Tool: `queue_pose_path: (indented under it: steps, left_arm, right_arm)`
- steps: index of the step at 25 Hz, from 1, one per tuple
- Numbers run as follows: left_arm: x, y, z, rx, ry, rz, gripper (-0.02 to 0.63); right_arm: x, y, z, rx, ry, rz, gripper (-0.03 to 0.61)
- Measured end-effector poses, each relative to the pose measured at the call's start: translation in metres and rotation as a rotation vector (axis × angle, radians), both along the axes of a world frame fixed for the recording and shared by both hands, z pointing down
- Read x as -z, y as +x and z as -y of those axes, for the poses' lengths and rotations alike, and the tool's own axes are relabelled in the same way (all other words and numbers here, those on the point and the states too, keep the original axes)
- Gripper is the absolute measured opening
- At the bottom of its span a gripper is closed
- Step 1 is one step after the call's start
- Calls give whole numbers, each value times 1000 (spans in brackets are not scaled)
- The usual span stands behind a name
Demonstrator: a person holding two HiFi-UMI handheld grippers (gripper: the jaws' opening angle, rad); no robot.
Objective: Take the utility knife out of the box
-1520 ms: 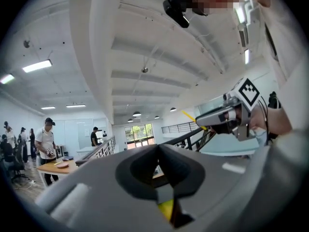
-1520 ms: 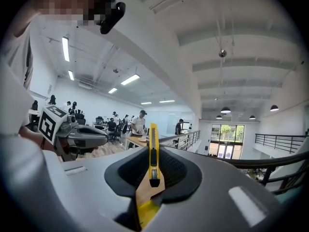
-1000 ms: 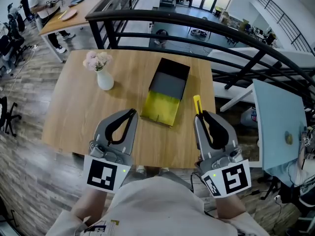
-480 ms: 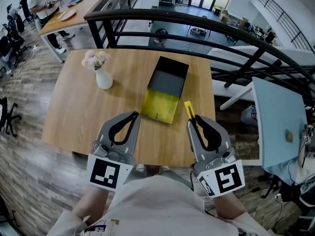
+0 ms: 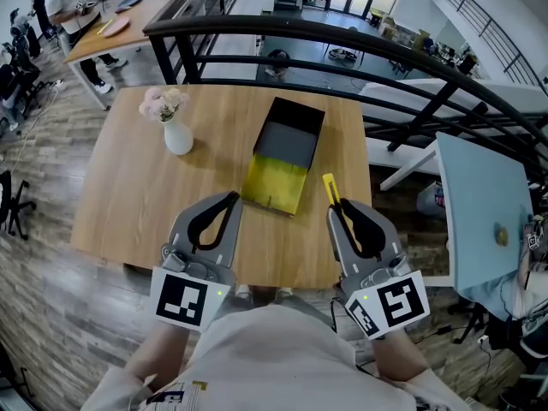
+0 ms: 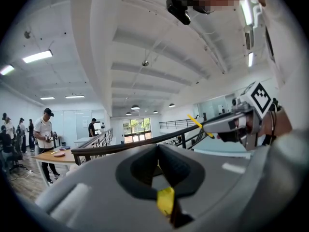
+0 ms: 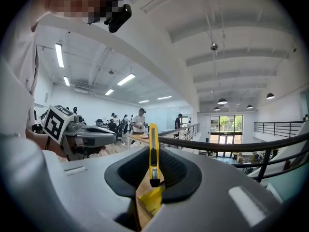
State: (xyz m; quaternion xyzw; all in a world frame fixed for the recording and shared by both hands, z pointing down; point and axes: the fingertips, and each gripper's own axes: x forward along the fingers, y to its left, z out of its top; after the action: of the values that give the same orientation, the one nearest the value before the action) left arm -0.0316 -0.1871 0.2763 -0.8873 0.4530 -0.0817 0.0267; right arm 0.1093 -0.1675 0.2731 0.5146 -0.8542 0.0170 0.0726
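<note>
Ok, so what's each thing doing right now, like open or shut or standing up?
box: open, its yellow tray slid out
knife: out of the box, clamped in the right gripper
right gripper: shut on the knife
left gripper: shut, nothing in it
vase: standing upright, flowers in it

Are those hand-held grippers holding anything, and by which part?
The right hand-held gripper pinches a yellow utility knife by its middle, one end poking forward. The left hand-held gripper holds nothing.
</note>
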Motion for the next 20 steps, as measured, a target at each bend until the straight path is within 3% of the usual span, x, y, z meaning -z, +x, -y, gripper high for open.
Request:
queue_pose_path:
  steps: [20]
  left_arm:
    - [-9, 0, -8, -1, -21, 18, 2]
  right_arm:
    - [-10, 2, -5, -1, -15, -18, 64]
